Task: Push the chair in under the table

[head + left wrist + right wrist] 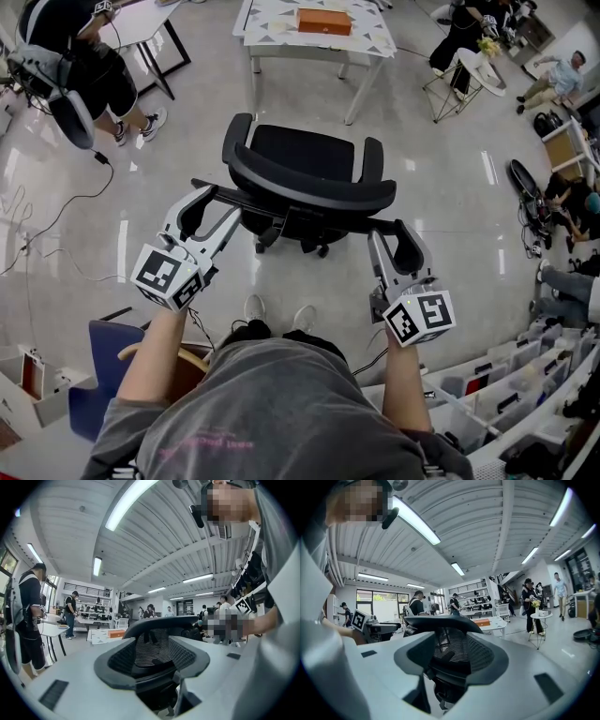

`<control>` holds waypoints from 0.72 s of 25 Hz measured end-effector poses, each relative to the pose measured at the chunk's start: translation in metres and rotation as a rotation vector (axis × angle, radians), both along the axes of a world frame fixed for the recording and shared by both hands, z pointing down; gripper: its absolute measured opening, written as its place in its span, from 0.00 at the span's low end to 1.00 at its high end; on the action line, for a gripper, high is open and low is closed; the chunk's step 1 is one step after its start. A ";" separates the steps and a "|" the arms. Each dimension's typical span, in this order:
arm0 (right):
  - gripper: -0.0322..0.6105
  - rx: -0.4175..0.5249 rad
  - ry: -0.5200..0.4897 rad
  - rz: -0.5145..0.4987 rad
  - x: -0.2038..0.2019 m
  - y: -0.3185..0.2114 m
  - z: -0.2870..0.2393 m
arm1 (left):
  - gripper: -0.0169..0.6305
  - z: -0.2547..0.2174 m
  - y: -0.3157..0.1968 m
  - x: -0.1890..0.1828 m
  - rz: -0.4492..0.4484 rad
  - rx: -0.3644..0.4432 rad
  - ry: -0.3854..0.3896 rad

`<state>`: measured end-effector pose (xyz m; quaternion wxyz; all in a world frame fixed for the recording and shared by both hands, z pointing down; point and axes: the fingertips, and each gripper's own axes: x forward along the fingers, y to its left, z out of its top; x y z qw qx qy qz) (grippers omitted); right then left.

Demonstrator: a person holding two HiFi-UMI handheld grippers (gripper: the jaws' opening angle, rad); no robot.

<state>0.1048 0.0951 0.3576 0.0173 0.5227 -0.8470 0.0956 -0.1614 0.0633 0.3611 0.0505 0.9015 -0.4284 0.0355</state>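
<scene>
A black mesh office chair [305, 150] stands on the floor in the head view, its seat facing a white table [272, 28]. A strip of floor separates the two. An orange box [324, 21] lies on the table. My left gripper [208, 208] is at the left end of the chair's backrest [309, 192], jaws open on either side of the rim. My right gripper [398, 242] is at the right end, also open. In the left gripper view the backrest [152, 648] fills the gap of my left gripper [152, 667]. The backrest [454, 651] does the same in my right gripper [452, 663].
A person in black [84, 66] stands at the upper left by another table [141, 19]. Cables [56, 216] trail over the floor on the left. A blue seat [103, 361] is at my lower left, shelves with bins [525, 375] at my lower right. A small round table [473, 70] and seated people are at upper right.
</scene>
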 end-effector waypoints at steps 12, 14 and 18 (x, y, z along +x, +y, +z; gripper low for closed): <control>0.38 -0.057 0.113 0.027 0.017 -0.035 0.029 | 0.37 0.028 -0.042 -0.008 0.001 -0.044 -0.117; 0.38 -0.064 0.136 0.026 0.017 -0.042 0.033 | 0.37 0.032 -0.048 -0.006 0.007 -0.046 -0.150; 0.40 -0.082 0.188 0.015 0.018 -0.054 0.043 | 0.37 0.040 -0.062 -0.002 0.014 -0.056 -0.215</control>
